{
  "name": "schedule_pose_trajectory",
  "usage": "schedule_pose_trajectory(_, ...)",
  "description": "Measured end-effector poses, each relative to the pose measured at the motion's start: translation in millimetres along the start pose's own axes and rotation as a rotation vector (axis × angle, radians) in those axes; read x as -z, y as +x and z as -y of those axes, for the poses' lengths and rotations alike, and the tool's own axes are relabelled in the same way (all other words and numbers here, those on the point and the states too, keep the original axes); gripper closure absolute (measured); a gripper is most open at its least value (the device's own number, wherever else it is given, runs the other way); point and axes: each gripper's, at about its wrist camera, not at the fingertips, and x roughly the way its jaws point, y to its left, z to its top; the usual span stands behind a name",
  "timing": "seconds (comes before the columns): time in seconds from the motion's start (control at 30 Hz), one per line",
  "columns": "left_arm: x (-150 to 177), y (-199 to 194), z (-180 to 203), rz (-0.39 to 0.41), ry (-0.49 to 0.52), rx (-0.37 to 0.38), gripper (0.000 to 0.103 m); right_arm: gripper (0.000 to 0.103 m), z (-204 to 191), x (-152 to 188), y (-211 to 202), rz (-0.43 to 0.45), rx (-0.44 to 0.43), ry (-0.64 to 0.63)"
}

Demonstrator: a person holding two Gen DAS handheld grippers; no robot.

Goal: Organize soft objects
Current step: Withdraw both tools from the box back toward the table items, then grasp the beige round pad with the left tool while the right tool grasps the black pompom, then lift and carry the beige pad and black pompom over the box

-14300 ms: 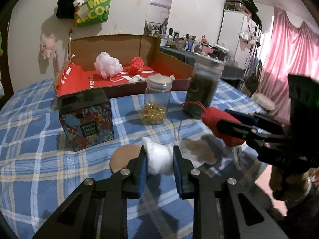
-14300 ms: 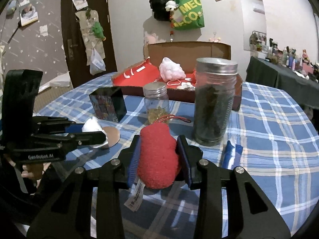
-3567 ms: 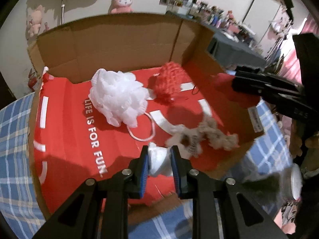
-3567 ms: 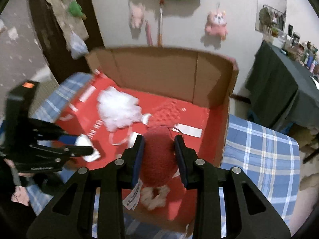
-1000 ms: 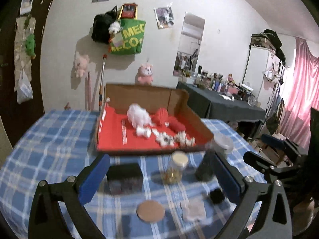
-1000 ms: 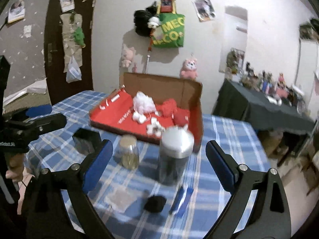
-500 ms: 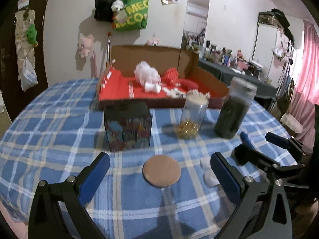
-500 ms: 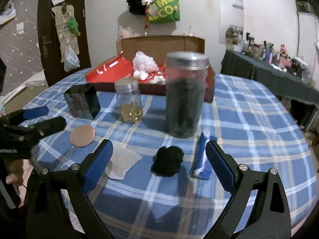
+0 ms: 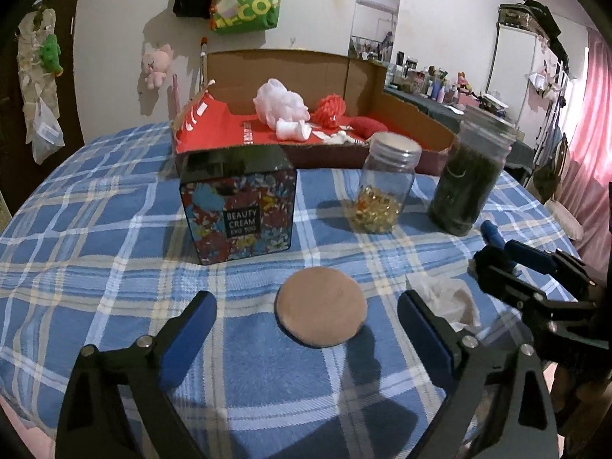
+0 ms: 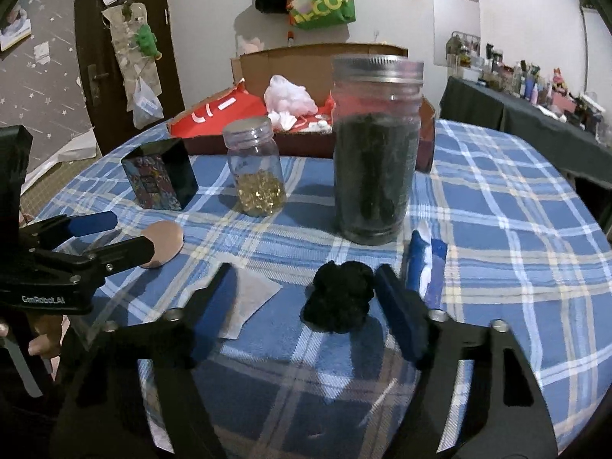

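Our left claw (image 9: 306, 325) is wide and closing, the round tan pad (image 9: 320, 317) between its fingers on the tabletop (image 9: 114, 229), untouched. Our right claw (image 10: 306, 294) is closing around the black fuzzy ball (image 10: 340, 296); its right finger (image 10: 397, 306) is just beside the ball, contact unclear. The cardboard box (image 9: 306, 72) behind the jars holds a white puff (image 9: 281, 105) and red soft items (image 9: 332, 109).

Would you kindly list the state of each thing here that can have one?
Left gripper: jaws closing, astride the round tan pad, not touching.
Right gripper: jaws closing around the black pom-pom.
Small jar: lidded, upright.
Tall jar: lidded, upright.
Cardboard box: open.
Beauty cream tin: closed.
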Motion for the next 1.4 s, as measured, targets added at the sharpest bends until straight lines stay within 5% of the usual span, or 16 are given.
schedule_pose_trajectory(0.2, 3, 14, -3, -0.046, -0.003, 0.007, 0.018, 0.039, 5, 3, 7, -0.018, 0.023, 0.006)
schedule_pose_trajectory(0.27, 4, 16, -1, -0.039, 0.015, -0.014, 0.022, 0.052, 9, 5, 11, -0.030, 0.023, 0.020)
schedule_pose_trajectory(0.37, 3, 16, 2, -0.029, 0.037, 0.008, 0.047, 0.073, 14, 7, 12, -0.029, 0.035, 0.025)
schedule_pose_trajectory(0.53, 0, 8, 3, -0.012, 0.042, 0.035, 0.073, 0.076, 17, 4, 4, 0.000, -0.010, 0.050)
schedule_pose_trajectory(0.8, -7, -1, 6, 0.000, 0.042, 0.076, 0.078, 0.076, 8, -1, -1, 0.015, -0.044, 0.032)
schedule_pose_trajectory(1.4, -9, -18, -24, -0.001, -0.003, 0.032, 0.078, 0.076, -17, -18, 6, 0.013, -0.090, -0.002)
